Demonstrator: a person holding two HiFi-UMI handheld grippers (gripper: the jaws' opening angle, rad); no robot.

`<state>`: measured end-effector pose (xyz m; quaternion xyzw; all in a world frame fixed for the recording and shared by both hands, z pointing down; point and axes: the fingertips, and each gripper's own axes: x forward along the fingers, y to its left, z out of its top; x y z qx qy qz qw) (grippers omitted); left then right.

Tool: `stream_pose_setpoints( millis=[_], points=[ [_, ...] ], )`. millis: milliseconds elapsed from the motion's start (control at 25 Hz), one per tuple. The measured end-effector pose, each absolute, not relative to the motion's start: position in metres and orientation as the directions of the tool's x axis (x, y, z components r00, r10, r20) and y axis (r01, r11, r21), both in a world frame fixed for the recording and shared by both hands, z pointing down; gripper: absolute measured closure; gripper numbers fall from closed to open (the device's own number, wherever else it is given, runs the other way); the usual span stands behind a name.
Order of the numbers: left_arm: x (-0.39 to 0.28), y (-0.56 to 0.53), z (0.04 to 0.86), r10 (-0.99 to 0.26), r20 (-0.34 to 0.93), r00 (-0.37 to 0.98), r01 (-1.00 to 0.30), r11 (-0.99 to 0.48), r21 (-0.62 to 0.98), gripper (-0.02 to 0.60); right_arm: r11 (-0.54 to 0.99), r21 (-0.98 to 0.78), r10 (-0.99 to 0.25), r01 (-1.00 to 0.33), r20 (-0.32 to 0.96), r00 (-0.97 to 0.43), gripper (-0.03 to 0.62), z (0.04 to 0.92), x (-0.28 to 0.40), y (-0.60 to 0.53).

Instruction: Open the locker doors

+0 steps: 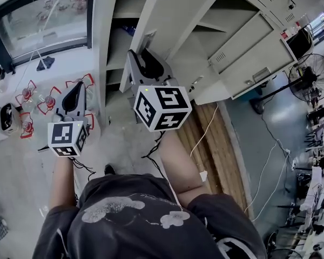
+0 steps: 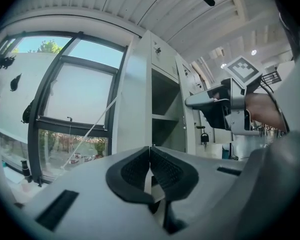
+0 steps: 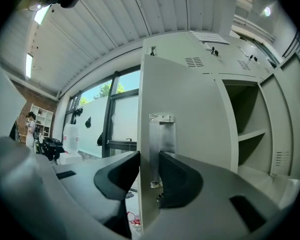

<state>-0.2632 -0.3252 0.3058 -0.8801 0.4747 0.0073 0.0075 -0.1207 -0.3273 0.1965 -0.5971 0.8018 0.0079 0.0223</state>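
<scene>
Right tool (image 3: 149,170): clamped narrow on the locker door (image 3: 190,109), at its free edge (by the latch plate (image 3: 162,144)).
Door: upright, edge-on, hinge side to the right.
Left tool (image 2: 150,166): shut, empty, farther off.

2 grippers (image 2: 150,149) (image 3: 149,156), 1 floor fan (image 1: 312,77)

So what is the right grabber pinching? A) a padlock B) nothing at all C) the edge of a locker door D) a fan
C: in its own view, the right gripper has its pads pressed on both sides of the edge of the open locker door, beside the metal latch plate.
</scene>
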Motion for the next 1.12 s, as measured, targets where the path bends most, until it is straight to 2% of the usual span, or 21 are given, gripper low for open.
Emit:
stream_pose_setpoints(
  millis=[640, 1120],
  points=[
    [-0.196, -0.256, 0.297, -0.904, -0.008, 0.428, -0.903, -0.428, -0.03, 0.572, 0.505, -0.016, -0.862, -0.863, -0.05, -0.504, 0.451, 0.198, -0.065, -0.268],
    [-0.151, -0.21, 0.297, -0.918, 0.003, 0.396, -0.917, -0.396, -0.049, 0.572, 0.513, 0.001, -0.855, -0.858, -0.082, -0.512, 0.407, 0.199, -0.008, -0.233]
  ],
)
